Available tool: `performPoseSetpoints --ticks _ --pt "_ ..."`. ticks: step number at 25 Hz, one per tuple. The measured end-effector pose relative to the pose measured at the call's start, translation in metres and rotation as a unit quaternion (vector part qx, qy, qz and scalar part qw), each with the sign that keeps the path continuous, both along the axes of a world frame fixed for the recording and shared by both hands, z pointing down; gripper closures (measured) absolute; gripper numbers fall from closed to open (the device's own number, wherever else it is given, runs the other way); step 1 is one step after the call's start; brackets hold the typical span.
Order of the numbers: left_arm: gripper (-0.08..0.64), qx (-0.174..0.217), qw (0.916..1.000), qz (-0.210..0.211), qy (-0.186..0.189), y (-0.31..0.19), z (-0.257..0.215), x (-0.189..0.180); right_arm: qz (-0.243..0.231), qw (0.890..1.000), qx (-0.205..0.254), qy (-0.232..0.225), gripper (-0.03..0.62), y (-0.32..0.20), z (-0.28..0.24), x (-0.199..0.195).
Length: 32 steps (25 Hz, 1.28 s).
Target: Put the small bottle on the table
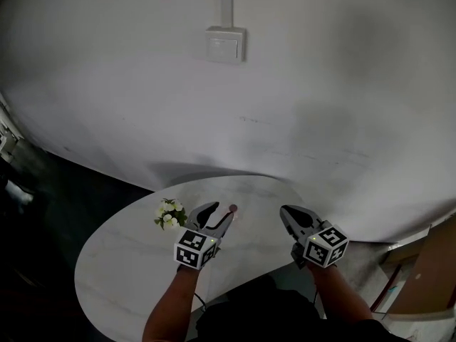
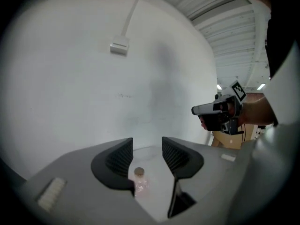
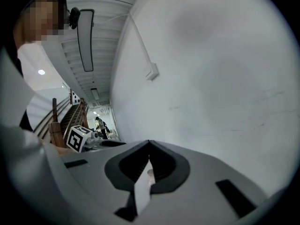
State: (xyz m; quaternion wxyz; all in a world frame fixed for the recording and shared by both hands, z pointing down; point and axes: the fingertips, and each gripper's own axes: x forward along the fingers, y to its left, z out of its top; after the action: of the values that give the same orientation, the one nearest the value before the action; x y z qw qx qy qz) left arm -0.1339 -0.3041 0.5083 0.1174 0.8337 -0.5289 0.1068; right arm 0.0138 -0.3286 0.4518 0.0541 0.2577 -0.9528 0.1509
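Small bottle (image 1: 233,208) standing upright on counter (image 1: 128,262); placing looking done. Left gripper (image 1: 221,218) gaping open, empty, hovering near bottle. Right gripper (image 1: 287,214) sitting closed, empty. Next: clearing away without knocking bottle.

The small bottle (image 2: 140,185) is pale pink with a tan cap, and the table (image 1: 121,269) is white with faint grey veining. The flowers (image 1: 169,214) are white with green leaves. The left gripper (image 1: 222,215) and right gripper (image 1: 285,211) are grey, with black-and-white square markers.

The small bottle (image 2: 139,181), pinkish with seemingly a cork cap, stands upright on the white table (image 1: 121,262).
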Motion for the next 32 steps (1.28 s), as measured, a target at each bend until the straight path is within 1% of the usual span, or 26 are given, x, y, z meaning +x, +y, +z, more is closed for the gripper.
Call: performPoseSetpoints --ticks 4,6,9,13,15,18,19,24,27,30,32 --pt "0.359 0.019 0.9992 -0.012 -0.033 0.002 -0.02 0.001 -0.011 1.0 0.005 -0.005 0.583 -0.007 -0.005 0.011" --pt "0.357 0.025 0.9981 -0.04 -0.039 0.0 -0.031 -0.003 -0.016 1.0 0.009 -0.007 0.583 -0.012 -0.009 0.017" --pt "0.357 0.032 0.9958 -0.084 -0.018 -0.001 -0.05 -0.009 -0.026 0.999 0.019 -0.006 0.583 -0.015 -0.015 0.023" --pt "0.365 0.046 0.9897 -0.136 -0.006 0.003 -0.067 -0.02 -0.048 0.998 0.036 -0.011 0.583 -0.016 -0.025 0.025" --pt "0.434 0.055 0.986 -0.157 0.003 0.005 -0.074 -0.024 -0.052 0.998 0.042 -0.012 0.583 -0.018 -0.028 0.026" --pt "0.511 0.063 0.982 -0.178 -0.011 0.008 -0.078 -0.027 -0.053 0.997 0.048 -0.012 0.583 -0.02 -0.03 0.026" --pt "0.549 0.064 0.9813 -0.181 -0.017 0.009 -0.078 -0.028 -0.053 0.997 0.049 -0.012 0.583 -0.021 -0.031 0.027" --pt "0.551 0.075 0.9822 -0.172 -0.017 0.008 -0.085 -0.028 -0.067 0.996 0.059 -0.016 0.583 -0.023 -0.039 0.02" --pt "0.551 0.089 0.9805 -0.171 -0.036 0.008 -0.091 -0.028 -0.078 0.994 0.07 -0.014 0.583 -0.021 -0.044 0.016" --pt "0.552 0.1 0.9796 -0.172 -0.031 0.004 -0.096 -0.026 -0.079 0.994 0.073 -0.015 0.583 -0.022 -0.046 0.016" --pt "0.551 0.106 0.9805 -0.163 -0.028 0.001 -0.101 -0.022 -0.078 0.994 0.071 -0.016 0.583 -0.023 -0.045 0.016"
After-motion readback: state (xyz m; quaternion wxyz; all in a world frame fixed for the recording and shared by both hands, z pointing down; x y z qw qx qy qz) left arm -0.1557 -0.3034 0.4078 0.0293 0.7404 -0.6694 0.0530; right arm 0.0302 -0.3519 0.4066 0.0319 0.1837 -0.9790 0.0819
